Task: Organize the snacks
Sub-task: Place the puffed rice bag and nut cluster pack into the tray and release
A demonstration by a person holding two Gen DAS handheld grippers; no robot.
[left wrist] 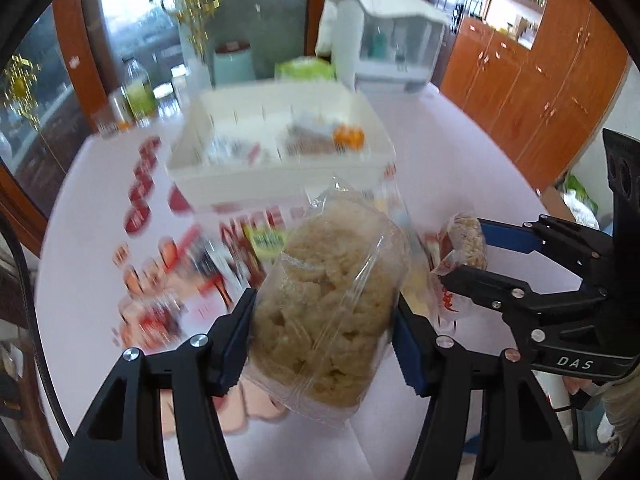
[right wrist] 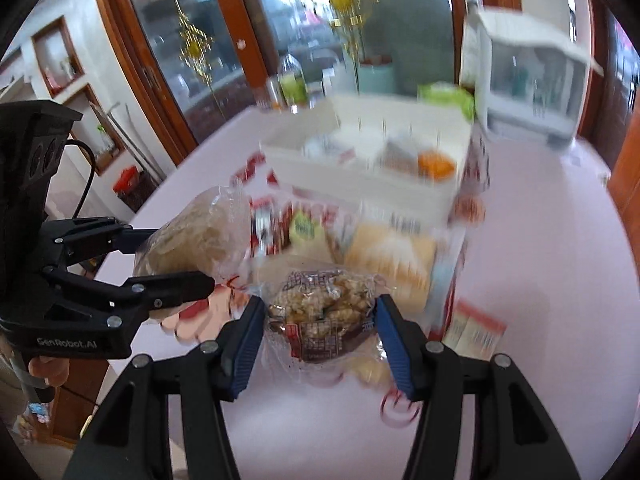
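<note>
My left gripper [left wrist: 324, 320] is shut on a clear bag of pale crumbly snack [left wrist: 328, 304] and holds it above the table; the same bag shows in the right wrist view [right wrist: 192, 236]. My right gripper [right wrist: 320, 328] is shut on a smaller packet of puffed rice snack [right wrist: 320, 312], also lifted; it shows at the right of the left wrist view [left wrist: 464, 240]. A white divided storage box [left wrist: 276, 196] stands ahead with wrapped snacks and an orange item [left wrist: 349, 137] inside. Loose snack packs [right wrist: 392, 256] lie in front of the box [right wrist: 372, 188].
The table has a pink cloth [left wrist: 460, 152]. A white appliance [left wrist: 392, 44] and a green pack [left wrist: 306, 68] stand behind the box. Bottles [left wrist: 136, 92] and a teal vase [left wrist: 234, 62] are at the back left. Wooden cabinets [left wrist: 540, 92] are on the right.
</note>
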